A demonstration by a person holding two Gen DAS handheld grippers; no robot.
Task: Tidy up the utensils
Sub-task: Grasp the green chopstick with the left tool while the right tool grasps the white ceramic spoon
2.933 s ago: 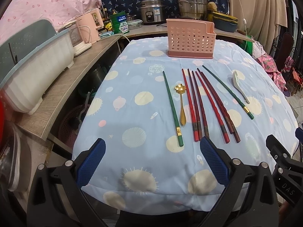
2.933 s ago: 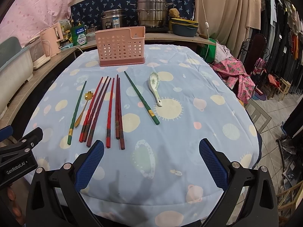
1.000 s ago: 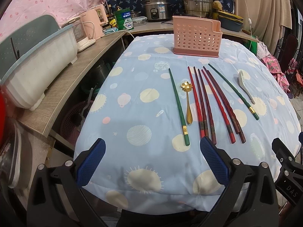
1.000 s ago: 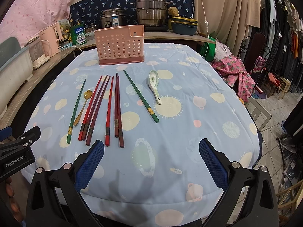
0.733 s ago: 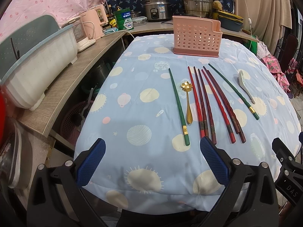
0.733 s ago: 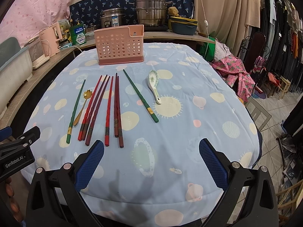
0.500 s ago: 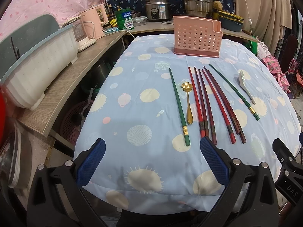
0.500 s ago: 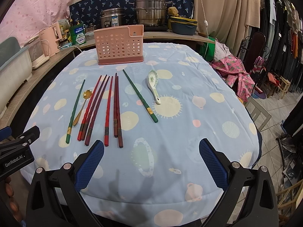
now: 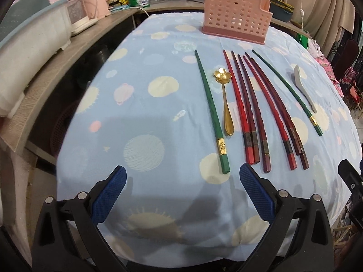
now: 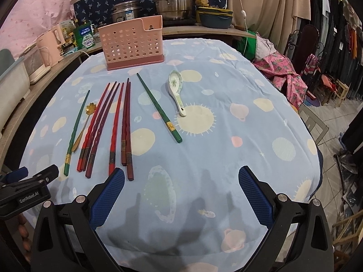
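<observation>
Lying flat: six red chopsticks (image 9: 254,111), two green chopsticks (image 9: 212,113), two spoons (image 9: 224,99).

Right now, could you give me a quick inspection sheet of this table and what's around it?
Surface: round table under a pale blue cloth with cream spots.
Job's things: pink perforated plastic utensil holder at the far edge; six red and maroon chopsticks; two green chopsticks, one left, one right; gold flower-bowl spoon; white ceramic soup spoon.
Clutter: nothing seen on the cloth.
Grippers: left tool and right tool open, empty, at the near edge.
Cables: white cord by the curtain.
Surroundings: steel pots, pink kettle, hanging clothes.
</observation>
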